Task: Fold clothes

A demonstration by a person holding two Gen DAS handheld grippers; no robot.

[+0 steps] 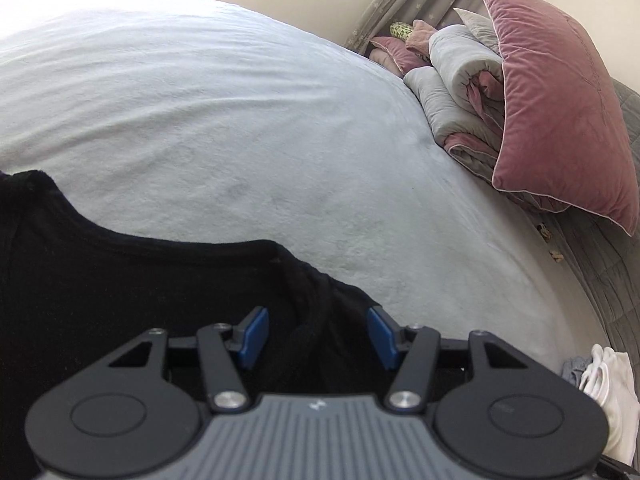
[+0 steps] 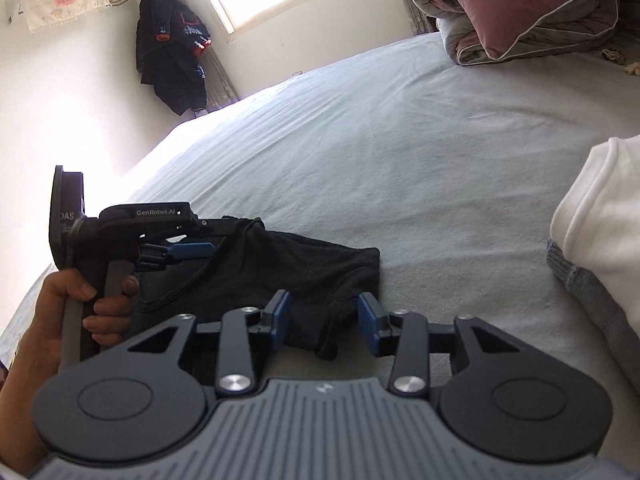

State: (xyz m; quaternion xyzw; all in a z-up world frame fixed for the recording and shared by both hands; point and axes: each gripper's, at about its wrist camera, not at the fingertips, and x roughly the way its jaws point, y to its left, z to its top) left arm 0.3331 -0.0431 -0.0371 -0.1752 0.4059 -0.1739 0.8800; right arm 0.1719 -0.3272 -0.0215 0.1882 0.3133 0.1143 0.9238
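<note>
Both claws, left (image 1: 316, 334) and right (image 2: 324, 320), spread apart over black garment (image 2: 304, 268), perhaps touching it, on pale bedsheet (image 2: 400, 160)

The left gripper (image 1: 316, 334) is held with its jaws spread wide, blue pads (image 1: 253, 336) facing each other. The right gripper (image 2: 324, 322) is likewise held parted. To its left, the left gripper's handle is gripped by a hand (image 2: 86, 308).

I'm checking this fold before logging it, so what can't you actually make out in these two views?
- Black garment: left wrist view, its near part hidden under the left claw; left edge cuts it off.
- White clothes: right wrist view, cut off by the right edge.
- Left claw: right wrist view, seen side-on, so any grip is unclear.
</note>
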